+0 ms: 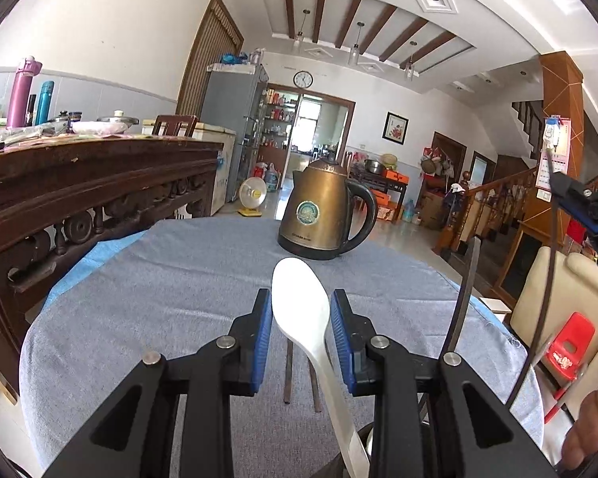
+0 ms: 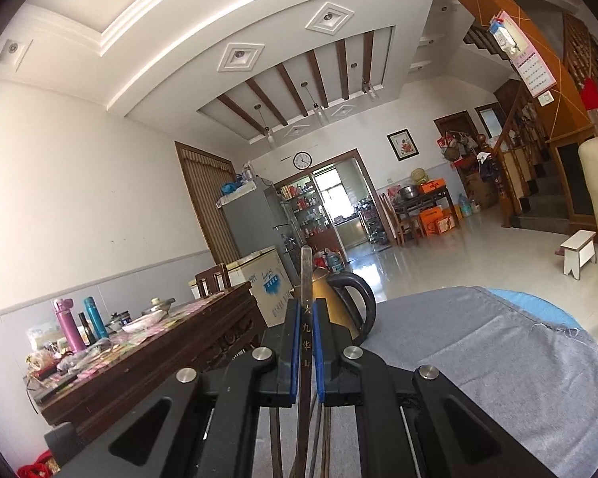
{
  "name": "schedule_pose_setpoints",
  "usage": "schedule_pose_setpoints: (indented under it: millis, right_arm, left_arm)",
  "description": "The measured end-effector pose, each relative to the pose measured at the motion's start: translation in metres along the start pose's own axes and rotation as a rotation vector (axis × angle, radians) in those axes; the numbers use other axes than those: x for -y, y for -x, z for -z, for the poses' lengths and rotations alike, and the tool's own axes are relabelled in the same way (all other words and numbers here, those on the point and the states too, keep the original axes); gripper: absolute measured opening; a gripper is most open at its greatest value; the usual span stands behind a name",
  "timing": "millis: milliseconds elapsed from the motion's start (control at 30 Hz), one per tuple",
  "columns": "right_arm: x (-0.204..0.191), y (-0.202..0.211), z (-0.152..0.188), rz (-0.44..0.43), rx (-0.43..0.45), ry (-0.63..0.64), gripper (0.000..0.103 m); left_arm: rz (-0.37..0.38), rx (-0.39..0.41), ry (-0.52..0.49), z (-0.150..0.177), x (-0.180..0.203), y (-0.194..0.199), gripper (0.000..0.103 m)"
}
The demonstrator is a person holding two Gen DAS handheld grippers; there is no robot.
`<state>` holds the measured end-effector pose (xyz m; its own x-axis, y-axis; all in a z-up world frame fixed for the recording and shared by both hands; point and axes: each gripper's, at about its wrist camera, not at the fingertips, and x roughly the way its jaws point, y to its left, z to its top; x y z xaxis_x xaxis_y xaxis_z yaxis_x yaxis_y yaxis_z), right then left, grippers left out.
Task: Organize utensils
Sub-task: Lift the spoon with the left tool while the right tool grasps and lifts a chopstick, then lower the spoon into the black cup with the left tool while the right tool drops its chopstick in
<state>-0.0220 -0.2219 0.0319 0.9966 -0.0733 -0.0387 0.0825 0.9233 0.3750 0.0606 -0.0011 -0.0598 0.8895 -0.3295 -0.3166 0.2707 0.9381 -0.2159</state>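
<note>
In the left wrist view my left gripper (image 1: 301,308) holds a white plastic spoon (image 1: 301,302) between its blue pads, bowl forward, handle running back under the gripper. Two dark chopsticks (image 1: 288,374) lie on the grey cloth below it. At the right a dark chopstick (image 1: 464,298) is held upright. In the right wrist view my right gripper (image 2: 307,318) is shut on that dark chopstick (image 2: 306,279), which bears gold characters and sticks up past the pads. More dark sticks (image 2: 277,438) show under the gripper.
A brass electric kettle (image 1: 325,211) stands at the far side of the round table with grey cloth (image 1: 159,279). A carved dark wooden table (image 1: 79,183) with flasks and dishes is to the left. A cream chair (image 1: 566,298) and red stool (image 1: 574,342) are to the right.
</note>
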Motion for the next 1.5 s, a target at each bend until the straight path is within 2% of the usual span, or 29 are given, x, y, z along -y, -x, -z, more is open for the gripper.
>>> schedule_pose_setpoints:
  millis: [267, 567, 1133, 1167, 1233, 1267, 1300, 1333, 1367, 1400, 1500]
  right_arm:
    - [-0.009, 0.009, 0.021, -0.029, -0.023, 0.100, 0.007]
    - [-0.002, 0.026, 0.028, -0.059, -0.078, 0.081, 0.007]
    - [0.004, 0.041, 0.042, -0.116, -0.187, 0.091, 0.008]
    - [0.005, 0.039, 0.043, -0.132, -0.211, 0.084, 0.008]
    - [0.006, 0.038, 0.043, -0.146, -0.239, 0.068, 0.008]
    - [0.007, 0.038, 0.044, -0.149, -0.245, 0.062, 0.012]
    - [0.009, 0.038, 0.042, -0.149, -0.249, 0.054, 0.023]
    - [0.014, 0.040, 0.040, -0.145, -0.240, 0.037, 0.027]
    - [0.018, 0.042, 0.038, -0.137, -0.225, 0.021, 0.030]
    - [0.024, 0.043, 0.036, -0.125, -0.211, 0.007, 0.030]
    - [0.038, 0.042, 0.032, -0.084, -0.211, -0.027, 0.030]
  left_arm:
    - [0.002, 0.044, -0.094, 0.012, 0.017, 0.011, 0.031]
    - [-0.006, 0.046, -0.145, 0.026, 0.025, 0.019, 0.031]
    - [0.051, 0.004, -0.209, 0.036, 0.033, 0.049, 0.031]
    - [0.055, -0.003, -0.212, 0.036, 0.033, 0.051, 0.034]
    - [0.061, -0.022, -0.209, 0.035, 0.031, 0.054, 0.047]
    - [0.060, -0.020, -0.208, 0.034, 0.030, 0.057, 0.051]
    - [0.057, -0.015, -0.209, 0.034, 0.029, 0.060, 0.052]
    - [0.052, -0.012, -0.214, 0.032, 0.028, 0.063, 0.054]
    - [0.049, -0.014, -0.213, 0.031, 0.027, 0.065, 0.060]
    - [0.044, -0.016, -0.208, 0.030, 0.025, 0.066, 0.064]
    - [0.031, -0.036, -0.173, 0.026, 0.014, 0.064, 0.067]
